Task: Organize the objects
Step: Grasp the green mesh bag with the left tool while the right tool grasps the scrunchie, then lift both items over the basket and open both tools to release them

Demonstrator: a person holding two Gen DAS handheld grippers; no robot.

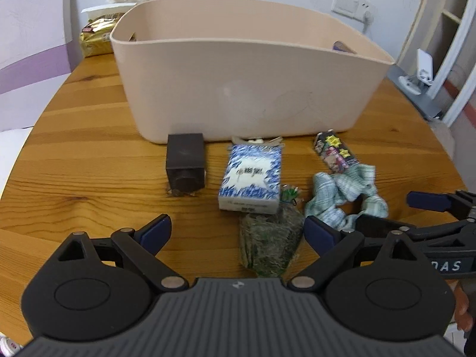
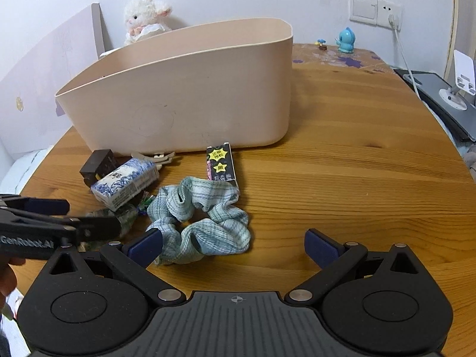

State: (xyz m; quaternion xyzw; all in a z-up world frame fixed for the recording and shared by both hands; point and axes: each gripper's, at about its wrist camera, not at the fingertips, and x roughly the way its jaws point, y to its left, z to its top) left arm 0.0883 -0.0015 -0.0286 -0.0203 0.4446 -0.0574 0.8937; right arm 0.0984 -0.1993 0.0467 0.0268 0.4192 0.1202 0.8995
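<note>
A beige bin (image 1: 244, 89) stands on the wooden table; it also shows in the right wrist view (image 2: 184, 95). In front of it lie a dark brown box (image 1: 185, 162), a blue-and-white pack (image 1: 251, 175), a green-grey packet (image 1: 269, 242), a black packet with yellow stars (image 1: 334, 151) and a pale green scrunchie (image 1: 345, 196). My left gripper (image 1: 238, 233) is open, its fingers either side of the green-grey packet. My right gripper (image 2: 233, 248) is open just in front of the scrunchie (image 2: 202, 217), its left fingertip (image 2: 145, 247) touching the fabric.
A gold packet (image 1: 95, 37) and a plush lamb (image 2: 145, 19) sit behind the bin. A blue figurine (image 2: 345, 40), a wall socket with cable (image 2: 392, 20) and a grey stand (image 2: 446, 95) are at the right. A white clip (image 2: 157, 158) lies by the bin's base.
</note>
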